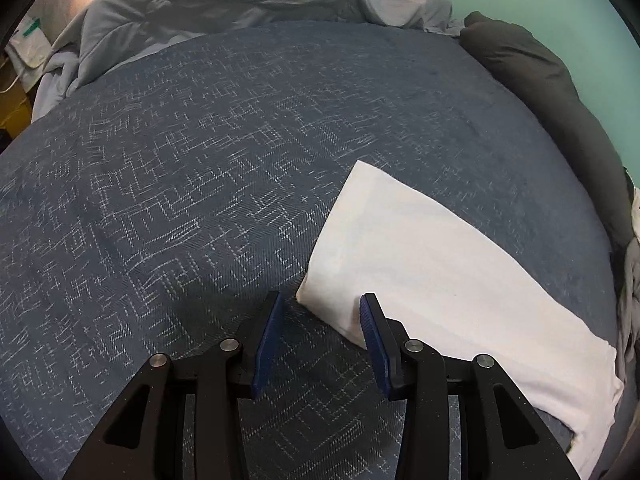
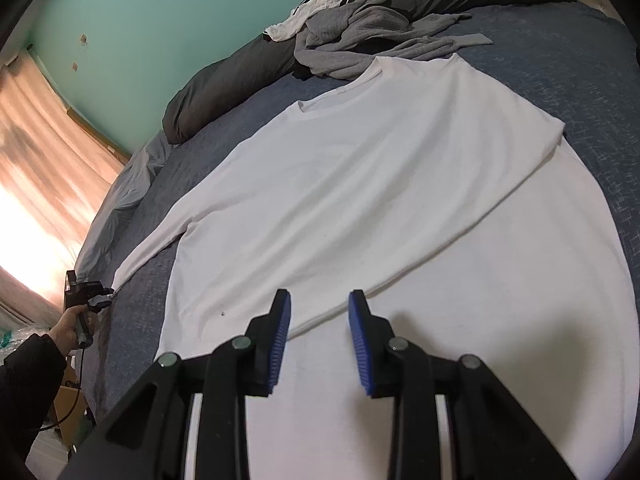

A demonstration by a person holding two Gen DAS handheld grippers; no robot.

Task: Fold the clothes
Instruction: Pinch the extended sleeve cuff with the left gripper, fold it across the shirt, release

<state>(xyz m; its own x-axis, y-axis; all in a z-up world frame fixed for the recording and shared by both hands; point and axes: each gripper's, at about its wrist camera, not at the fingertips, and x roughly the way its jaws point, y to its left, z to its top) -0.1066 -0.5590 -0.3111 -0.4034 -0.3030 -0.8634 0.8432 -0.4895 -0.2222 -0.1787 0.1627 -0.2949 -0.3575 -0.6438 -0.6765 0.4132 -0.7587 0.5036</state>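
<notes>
A white long-sleeved shirt point(image 2: 360, 184) lies flat on the blue patterned bedspread point(image 2: 560, 80), collar at the far end. Its right sleeve is folded diagonally across the body. Its left sleeve point(image 1: 432, 264) stretches out to the side. My left gripper point(image 1: 320, 300) is open at that sleeve's cuff, the cuff corner between the blue pads, nothing gripped. It also shows small in the right wrist view point(image 2: 100, 298), at the cuff. My right gripper point(image 2: 319, 300) is open and empty just above the folded sleeve's end, over the shirt's lower body.
A heap of grey and white clothes point(image 2: 360, 20) lies beyond the collar. A dark grey pillow point(image 2: 224, 76) runs along the green wall. A pale grey duvet point(image 1: 224, 4) is bunched at the bed's far end. A curtained window point(image 2: 44, 184) is at the left.
</notes>
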